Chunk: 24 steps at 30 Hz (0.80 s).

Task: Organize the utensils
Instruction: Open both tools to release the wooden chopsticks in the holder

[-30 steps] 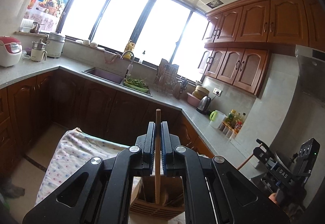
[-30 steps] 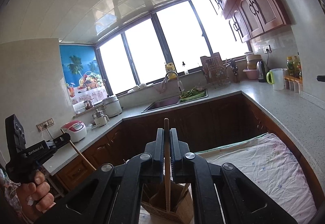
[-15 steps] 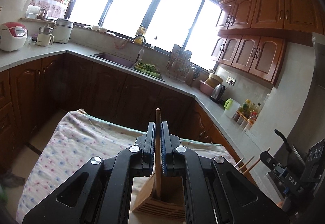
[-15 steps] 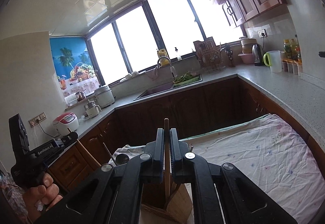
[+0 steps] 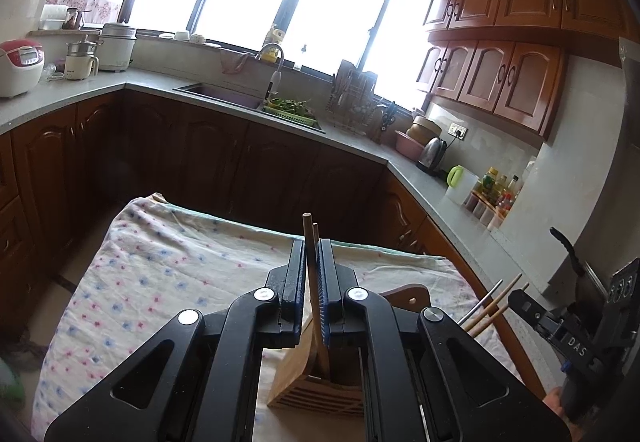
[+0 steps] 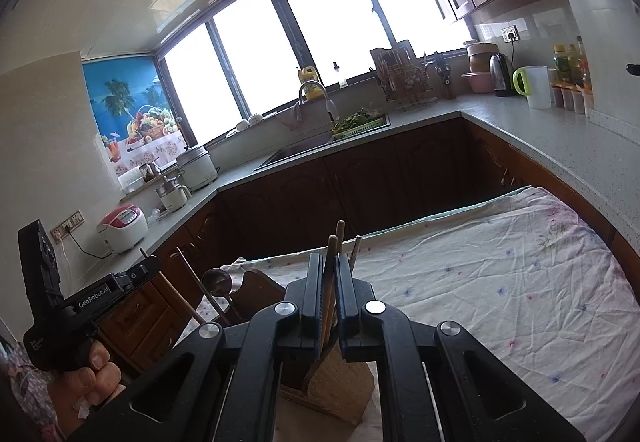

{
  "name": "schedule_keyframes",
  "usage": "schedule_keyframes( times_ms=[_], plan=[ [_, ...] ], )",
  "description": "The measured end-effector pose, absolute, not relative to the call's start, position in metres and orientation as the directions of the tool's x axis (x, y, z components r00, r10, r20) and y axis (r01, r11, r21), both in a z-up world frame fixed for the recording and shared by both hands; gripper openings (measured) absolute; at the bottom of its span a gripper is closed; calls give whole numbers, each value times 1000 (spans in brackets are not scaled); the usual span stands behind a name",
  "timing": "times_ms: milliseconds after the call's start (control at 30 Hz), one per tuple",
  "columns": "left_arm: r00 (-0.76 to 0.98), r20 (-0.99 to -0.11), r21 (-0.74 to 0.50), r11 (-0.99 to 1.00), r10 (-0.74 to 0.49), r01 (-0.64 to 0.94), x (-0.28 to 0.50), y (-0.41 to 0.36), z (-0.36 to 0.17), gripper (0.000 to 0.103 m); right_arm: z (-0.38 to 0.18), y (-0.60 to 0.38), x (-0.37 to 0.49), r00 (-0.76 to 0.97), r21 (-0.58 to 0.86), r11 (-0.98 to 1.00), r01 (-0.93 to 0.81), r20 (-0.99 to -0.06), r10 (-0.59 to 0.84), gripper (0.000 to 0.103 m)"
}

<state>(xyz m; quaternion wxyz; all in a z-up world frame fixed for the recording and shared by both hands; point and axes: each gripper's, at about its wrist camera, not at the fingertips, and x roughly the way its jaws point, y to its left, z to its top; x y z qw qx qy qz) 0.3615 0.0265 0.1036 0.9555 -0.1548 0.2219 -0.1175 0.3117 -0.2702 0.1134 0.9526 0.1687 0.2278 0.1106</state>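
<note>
I take the wooden utensil holder [image 5: 320,382] as my landmark; it stands on the flowered cloth [image 5: 160,274] that covers the table, at the near end of it. Furthest to its left, on the grey counter [image 6: 560,145] that runs round the room, I see a white and red rice cooker [image 5: 18,67], then a small white kettle pot [image 5: 80,59], with the sink [image 5: 224,97] and a green basket of greens [image 5: 290,107] further along under the windows. My left gripper [image 5: 313,282] hangs right over the holder, its jaws pinched nearly together on a wooden chopstick [image 5: 309,242]; the stick runs between the pads, its top end poking up past them and its lower end going down into the holder's slot. A second thin stick stands just beside it in the same view. From the right wrist view, a dark spoon [image 6: 218,282] leans out on the holder's left side. My right gripper [image 6: 330,284] sits above the holder [image 6: 340,386] too, closed almost fully on a second wooden chopstick [image 6: 331,270], with two more stick tips rising just beside it. To the right of the holder the cloth lies bare and creased, and beyond it on the counter I see a white jug with a green handle [image 6: 534,85] and a row of bottles [image 6: 568,61].
</note>
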Motion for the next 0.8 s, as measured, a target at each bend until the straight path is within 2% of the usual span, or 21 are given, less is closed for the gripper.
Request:
schedule_keyframes(
  times_ms=[333,400,433,467,500,533,633,667,700,733,767,800],
  plan=[
    [865,-402,-359,921,-301,154,361,27,106,5,111,-272,311,864,391,910,-135,-404,301,11],
    [861,-406,-365,918,-306,155,361,28,107,11,111,-273,311,863,397,908,-132,-405,303,12],
    [860,-407,-368,917,-307,153,360,29,107,16,112,-274,309,862,403,905,-133,-403,307,19],
    [862,-405,-370,917,-304,149,358,30,108,31,112,-275,308,862,413,900,-137,-398,314,29],
    [867,-401,-370,918,-295,142,355,31,109,44,114,-277,306,863,422,895,-142,-389,321,36],
    [872,-397,-371,919,-288,135,352,33,110,48,115,-278,302,867,427,892,-146,-379,324,48],
    [872,-395,-381,915,-291,133,344,37,111,53,120,-279,293,875,423,893,-154,-361,322,59],
    [871,-400,-382,916,-285,125,341,39,111,63,121,-279,290,875,427,891,-157,-358,326,71],
    [873,-401,-382,917,-279,118,337,40,110,71,121,-280,286,875,435,886,-159,-354,331,78],
    [875,-399,-381,918,-274,114,332,41,109,72,121,-282,282,876,443,881,-164,-345,337,90],
    [875,-400,-378,919,-271,112,328,43,108,72,122,-282,277,879,444,881,-166,-338,335,97],
    [873,-407,-375,921,-268,108,324,44,106,76,122,-283,272,882,438,884,-165,-335,330,97]
  ],
)
